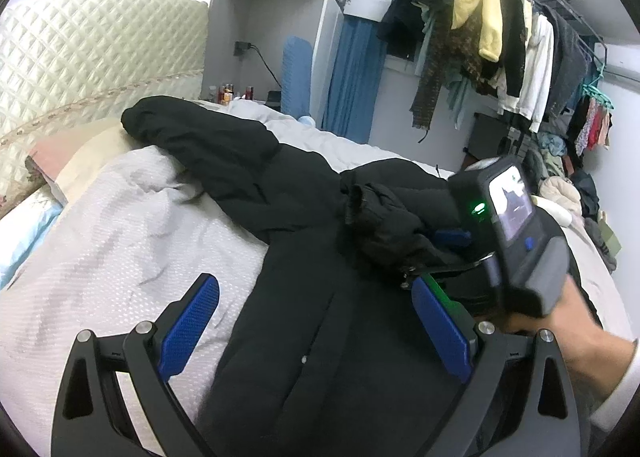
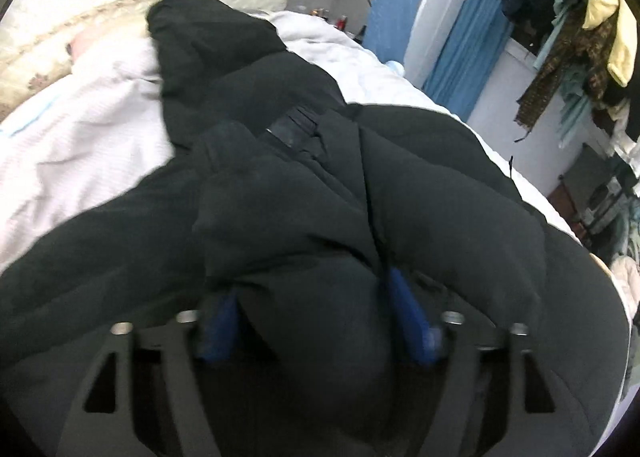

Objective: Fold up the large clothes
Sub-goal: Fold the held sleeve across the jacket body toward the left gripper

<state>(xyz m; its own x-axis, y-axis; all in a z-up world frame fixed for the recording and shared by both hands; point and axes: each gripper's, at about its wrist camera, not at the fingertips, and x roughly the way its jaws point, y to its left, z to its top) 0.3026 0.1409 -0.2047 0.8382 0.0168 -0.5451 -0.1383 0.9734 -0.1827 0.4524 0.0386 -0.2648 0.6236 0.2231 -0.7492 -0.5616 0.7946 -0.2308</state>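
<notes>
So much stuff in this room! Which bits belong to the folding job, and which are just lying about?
Part of the job:
black coat
left tongs, open above it
right tongs, clamping a bunched sleeve
bed cover underneath

Just lying about:
hanging clothes
bottles
blue curtain
pillow

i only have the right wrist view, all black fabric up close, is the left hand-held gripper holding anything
Observer: No. The left hand-held gripper is open above the black coat, nothing between its blue pads.
Operator: where's my right one relative to it
Observer: The right hand-held gripper sits just ahead and right of the left one, shut on a bunched fold of the coat.
Operator: is the far sleeve folded in
Observer: No, the sleeve lies stretched toward the pillow.
</notes>
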